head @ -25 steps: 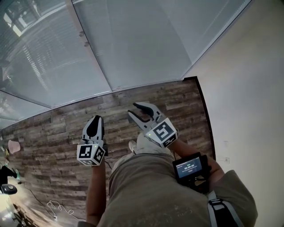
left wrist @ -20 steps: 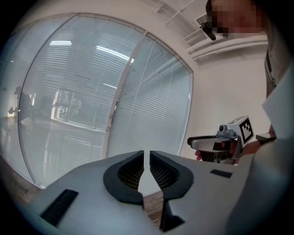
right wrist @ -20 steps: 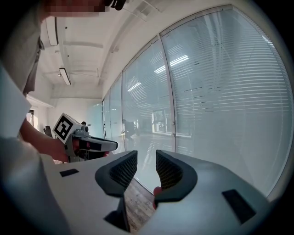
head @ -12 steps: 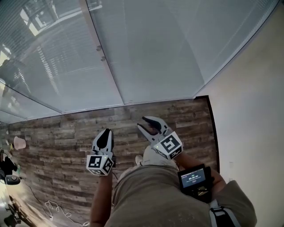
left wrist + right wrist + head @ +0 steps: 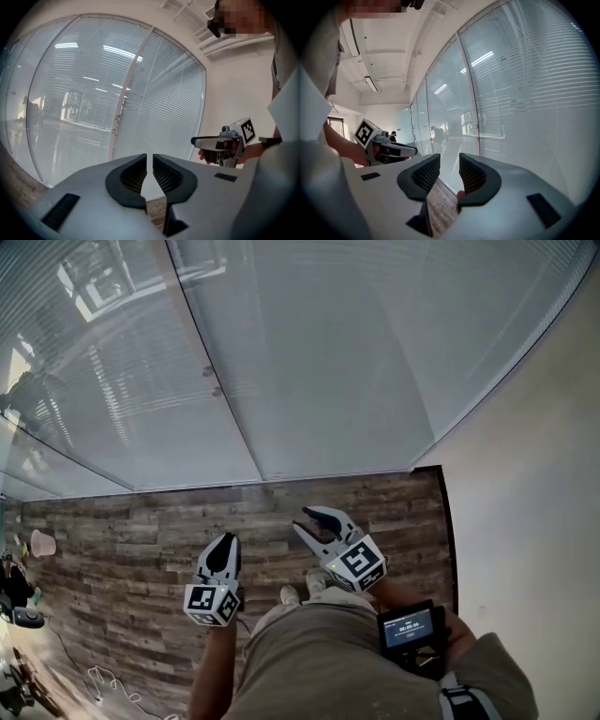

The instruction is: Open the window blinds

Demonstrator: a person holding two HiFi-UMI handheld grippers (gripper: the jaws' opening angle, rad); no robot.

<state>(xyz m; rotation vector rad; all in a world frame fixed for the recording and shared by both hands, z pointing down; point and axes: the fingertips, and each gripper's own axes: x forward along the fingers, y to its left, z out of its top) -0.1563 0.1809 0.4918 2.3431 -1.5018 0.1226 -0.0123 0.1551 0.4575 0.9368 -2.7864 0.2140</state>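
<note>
Underfoot wood-plank floor (image 5: 122, 531), slatted blinds (image 5: 337, 362) ahead, pale wall (image 5: 534, 484) right

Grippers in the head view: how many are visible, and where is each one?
2. The left gripper is at lower centre-left over the wooden floor, jaws together; the right gripper is just right of it, jaws apart. None appears hidden.
</note>
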